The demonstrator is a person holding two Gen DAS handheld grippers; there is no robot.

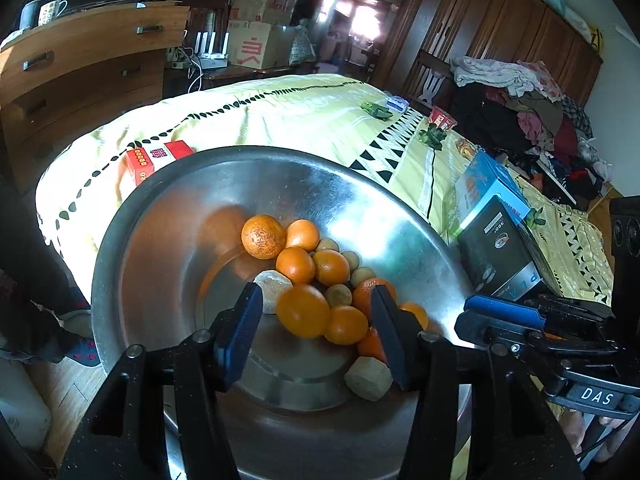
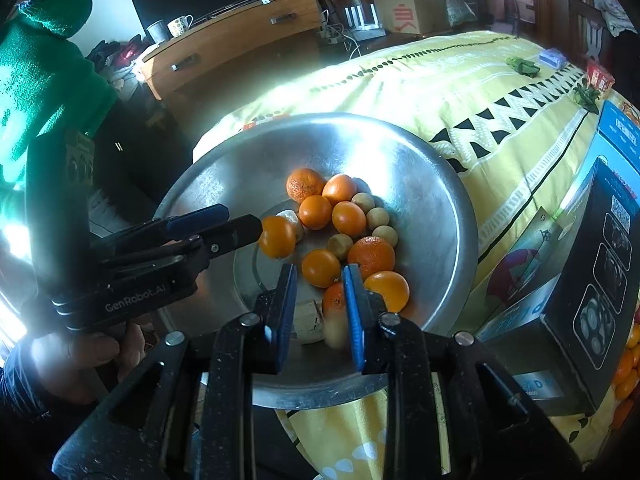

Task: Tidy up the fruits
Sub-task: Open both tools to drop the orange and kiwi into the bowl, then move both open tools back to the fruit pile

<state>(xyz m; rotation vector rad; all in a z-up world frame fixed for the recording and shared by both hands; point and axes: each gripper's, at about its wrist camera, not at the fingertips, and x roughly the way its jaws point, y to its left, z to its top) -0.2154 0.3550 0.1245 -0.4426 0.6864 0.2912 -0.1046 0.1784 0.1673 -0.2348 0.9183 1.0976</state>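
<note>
While bowl (image 2: 440, 216) holds nine oranges (image 2: 372, 256), five longans (image 2: 378, 218)

The left gripper (image 2: 262, 232) carries white lettering "GenRobot.AI" along its black body. The right gripper (image 1: 472, 312) has a small plate reading "DAS" on its body. To the right of the left gripper, a black box (image 1: 500, 252) shows "360°", printed upside down. Ahead and left of it, a red box (image 1: 154, 160) bears gold characters, too small to read.
</note>
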